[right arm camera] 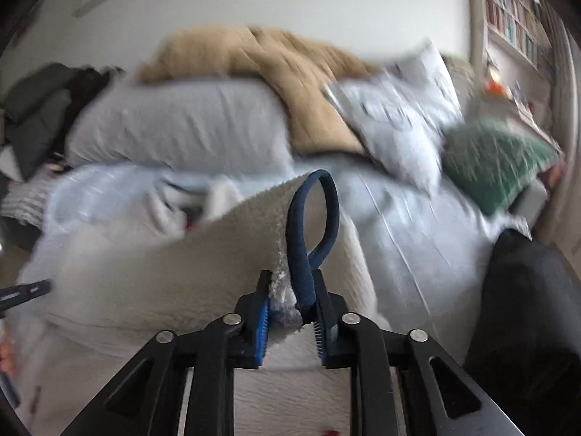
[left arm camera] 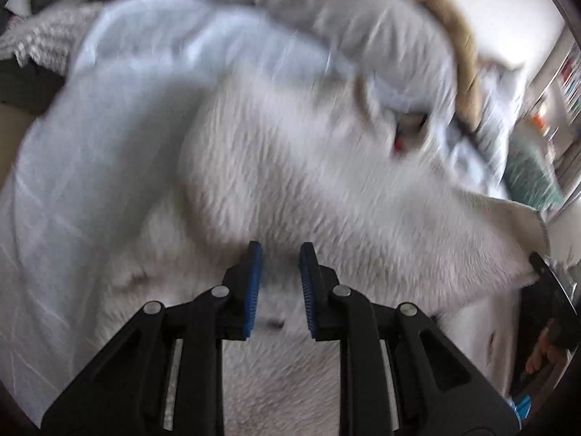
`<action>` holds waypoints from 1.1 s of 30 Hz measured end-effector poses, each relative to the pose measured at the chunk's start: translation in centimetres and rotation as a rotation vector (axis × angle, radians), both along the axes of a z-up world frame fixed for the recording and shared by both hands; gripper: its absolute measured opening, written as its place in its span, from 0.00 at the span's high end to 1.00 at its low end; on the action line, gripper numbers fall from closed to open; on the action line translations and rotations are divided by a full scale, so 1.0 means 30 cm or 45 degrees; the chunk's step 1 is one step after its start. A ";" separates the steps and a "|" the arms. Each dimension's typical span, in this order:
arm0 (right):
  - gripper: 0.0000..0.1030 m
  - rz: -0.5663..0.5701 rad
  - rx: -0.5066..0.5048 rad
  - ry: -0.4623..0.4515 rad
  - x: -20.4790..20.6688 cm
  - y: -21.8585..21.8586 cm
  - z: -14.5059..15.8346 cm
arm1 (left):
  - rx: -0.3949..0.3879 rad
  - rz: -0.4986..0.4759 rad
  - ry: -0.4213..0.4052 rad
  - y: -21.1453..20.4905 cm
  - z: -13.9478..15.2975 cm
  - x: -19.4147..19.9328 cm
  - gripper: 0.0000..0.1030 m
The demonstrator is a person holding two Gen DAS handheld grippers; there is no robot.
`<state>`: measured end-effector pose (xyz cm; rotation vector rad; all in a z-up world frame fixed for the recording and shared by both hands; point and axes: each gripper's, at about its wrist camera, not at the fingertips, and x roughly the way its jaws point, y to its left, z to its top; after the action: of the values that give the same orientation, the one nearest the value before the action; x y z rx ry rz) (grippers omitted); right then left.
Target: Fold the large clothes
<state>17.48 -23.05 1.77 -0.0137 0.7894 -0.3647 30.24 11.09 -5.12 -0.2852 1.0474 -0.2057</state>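
A large white fleece garment (left arm camera: pixel 308 163) lies spread over the bed, blurred by motion. My left gripper (left arm camera: pixel 280 258) points down into it with its blue pads close together and fleece bunched between them. In the right wrist view the same fleece garment (right arm camera: pixel 163 265) is lifted at one edge. My right gripper (right arm camera: pixel 292 283) is shut on that edge, where a dark blue trim loop (right arm camera: pixel 326 196) stands up from between the pads. The left gripper's tip (right arm camera: pixel 25 292) shows at the far left, and part of the right gripper (left arm camera: pixel 544 272) shows at the fleece's right corner.
A pale blue sheet (left arm camera: pixel 72 181) covers the bed. At its head lie a grey pillow (right arm camera: pixel 174 127), a tan blanket (right arm camera: pixel 290 69), a patterned pillow (right arm camera: pixel 395 109) and a green cushion (right arm camera: pixel 497 160). Dark clothes (right arm camera: pixel 36 109) are piled at the left; a bookshelf (right arm camera: pixel 515 18) stands at the right.
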 end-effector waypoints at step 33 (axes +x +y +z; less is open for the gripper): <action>0.19 0.102 0.073 0.209 -0.274 -0.020 0.019 | 0.271 -0.132 0.019 0.018 0.119 -0.295 0.20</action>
<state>9.28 -23.66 2.33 -0.0217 0.9586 -0.2673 21.39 11.61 -1.53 -0.0403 1.0898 -0.1837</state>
